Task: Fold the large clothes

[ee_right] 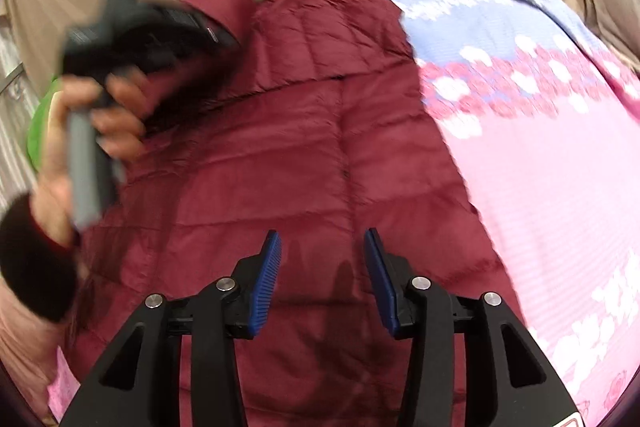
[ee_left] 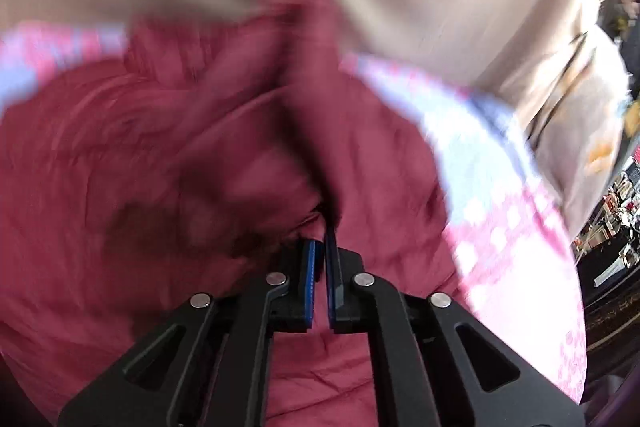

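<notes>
Your two wrist views, close over the bed
Both look steeply down along the jaws, sharing the red jacket (ee_right: 304, 155) and floral bedcover (ee_right: 540, 155).

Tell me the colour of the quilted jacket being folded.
Dark red, maroon. The quilted jacket shows best in the right wrist view, lying on a pink and blue floral sheet.

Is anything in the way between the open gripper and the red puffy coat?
Nothing visible. The right gripper hangs with open jaws directly over the dark red quilted jacket, only air between them.
</notes>
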`<control>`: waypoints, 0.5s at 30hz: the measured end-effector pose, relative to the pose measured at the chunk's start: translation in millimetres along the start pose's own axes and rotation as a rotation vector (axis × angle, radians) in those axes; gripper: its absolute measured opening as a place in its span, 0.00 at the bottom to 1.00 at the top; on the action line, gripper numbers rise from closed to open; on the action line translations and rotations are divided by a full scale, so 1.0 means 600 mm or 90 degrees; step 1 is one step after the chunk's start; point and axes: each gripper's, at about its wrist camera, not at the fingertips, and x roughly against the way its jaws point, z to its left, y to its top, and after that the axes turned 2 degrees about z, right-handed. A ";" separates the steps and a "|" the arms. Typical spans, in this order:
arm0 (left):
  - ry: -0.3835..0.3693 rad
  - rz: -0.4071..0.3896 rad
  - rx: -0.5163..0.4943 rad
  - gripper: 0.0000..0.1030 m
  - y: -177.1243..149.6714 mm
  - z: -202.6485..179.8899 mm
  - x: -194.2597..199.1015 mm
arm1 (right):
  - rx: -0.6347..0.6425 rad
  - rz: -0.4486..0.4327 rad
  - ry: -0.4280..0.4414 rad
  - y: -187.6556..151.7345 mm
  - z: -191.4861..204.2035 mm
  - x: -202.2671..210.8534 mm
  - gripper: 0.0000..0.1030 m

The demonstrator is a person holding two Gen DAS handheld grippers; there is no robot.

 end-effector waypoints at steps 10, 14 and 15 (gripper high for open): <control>0.001 -0.122 0.047 0.81 -0.076 0.112 0.167 | -0.015 -0.014 0.057 0.098 -0.032 -0.018 0.59; 0.025 -0.115 0.146 0.83 -0.070 0.221 0.210 | 0.019 -0.013 0.051 0.168 0.007 -0.075 0.64; 0.033 -0.111 0.175 0.83 -0.072 0.248 0.212 | 0.023 -0.006 0.058 0.183 0.014 -0.092 0.65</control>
